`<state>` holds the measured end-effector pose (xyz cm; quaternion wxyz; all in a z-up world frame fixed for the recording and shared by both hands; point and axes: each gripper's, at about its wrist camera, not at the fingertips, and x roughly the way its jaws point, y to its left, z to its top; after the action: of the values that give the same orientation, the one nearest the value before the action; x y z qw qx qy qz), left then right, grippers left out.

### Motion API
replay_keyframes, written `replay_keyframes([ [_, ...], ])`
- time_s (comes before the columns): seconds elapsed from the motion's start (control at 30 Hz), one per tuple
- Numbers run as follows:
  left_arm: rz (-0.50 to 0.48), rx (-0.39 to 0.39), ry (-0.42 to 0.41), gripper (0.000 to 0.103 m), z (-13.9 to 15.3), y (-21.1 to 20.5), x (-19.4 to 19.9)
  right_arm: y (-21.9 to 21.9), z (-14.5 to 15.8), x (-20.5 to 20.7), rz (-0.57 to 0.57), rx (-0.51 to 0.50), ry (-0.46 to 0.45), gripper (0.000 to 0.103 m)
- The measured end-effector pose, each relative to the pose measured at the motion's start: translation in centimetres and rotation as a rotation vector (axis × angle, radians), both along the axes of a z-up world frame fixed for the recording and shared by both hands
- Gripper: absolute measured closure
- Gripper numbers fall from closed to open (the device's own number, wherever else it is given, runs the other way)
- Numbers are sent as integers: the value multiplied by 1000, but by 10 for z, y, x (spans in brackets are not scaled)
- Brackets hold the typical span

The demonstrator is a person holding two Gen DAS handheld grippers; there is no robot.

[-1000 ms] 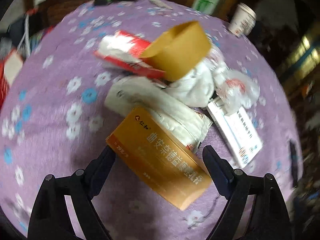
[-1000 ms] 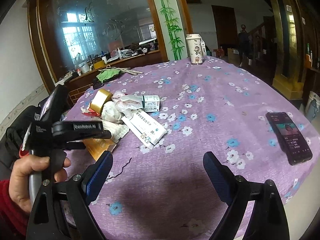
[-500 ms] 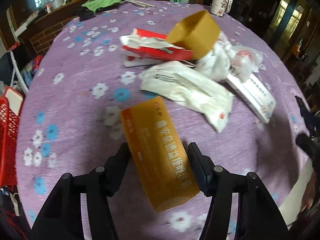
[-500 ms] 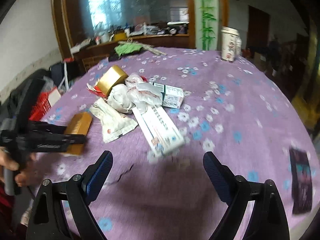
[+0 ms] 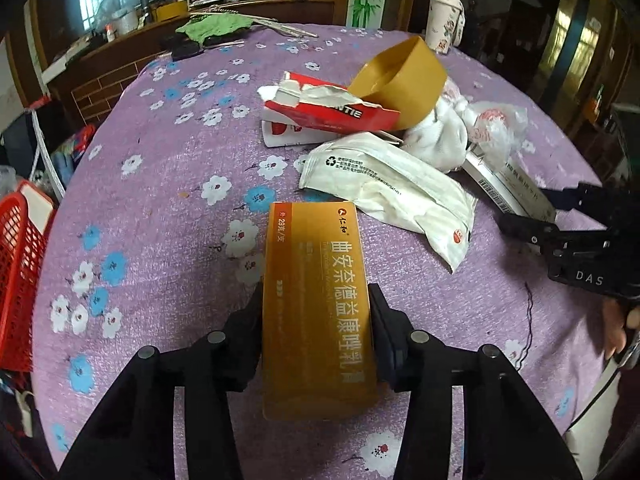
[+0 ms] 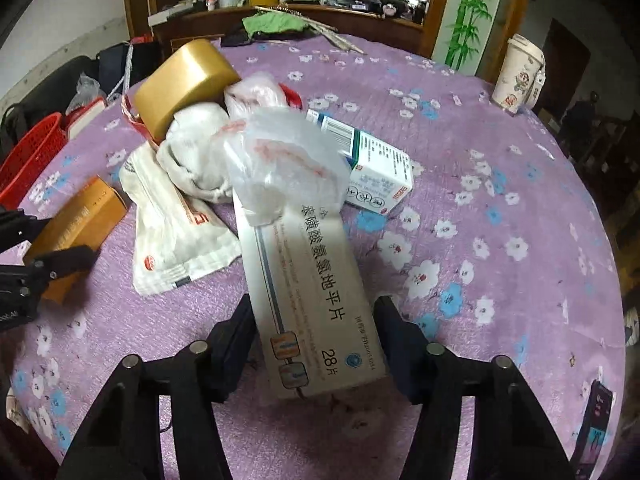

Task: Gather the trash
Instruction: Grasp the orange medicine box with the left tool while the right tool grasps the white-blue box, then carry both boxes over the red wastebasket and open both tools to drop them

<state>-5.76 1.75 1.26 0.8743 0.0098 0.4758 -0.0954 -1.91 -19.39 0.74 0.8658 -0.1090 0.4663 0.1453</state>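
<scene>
Closing in from both sides, the left gripper had its jaws pressed on the long edges of an orange box lying on the purple tablecloth. The right gripper had just been closing too — its jaws flanked a white box, its far end under a plastic bag, though contact on the right side was unclear.

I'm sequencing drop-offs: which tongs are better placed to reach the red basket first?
Probably left. Both tongs have just been closing, left tongs around the orange box, right tongs around the white box; the red basket lies on the left tongs' side.
</scene>
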Motion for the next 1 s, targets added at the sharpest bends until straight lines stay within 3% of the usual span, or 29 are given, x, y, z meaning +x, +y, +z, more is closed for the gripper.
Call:
replay_keyframes([
  [0.5,-15,-70,-50,57,11,10,-23,12,22,-82,-21,239,-1,47],
  [0.7,14,-64,-99,57,21,18,-30,29,33,-95,-6,265,-68,47],
  [1.0,23,-45,-136,57,29,20,-35,38,37,-93,2,285,-74,47],
])
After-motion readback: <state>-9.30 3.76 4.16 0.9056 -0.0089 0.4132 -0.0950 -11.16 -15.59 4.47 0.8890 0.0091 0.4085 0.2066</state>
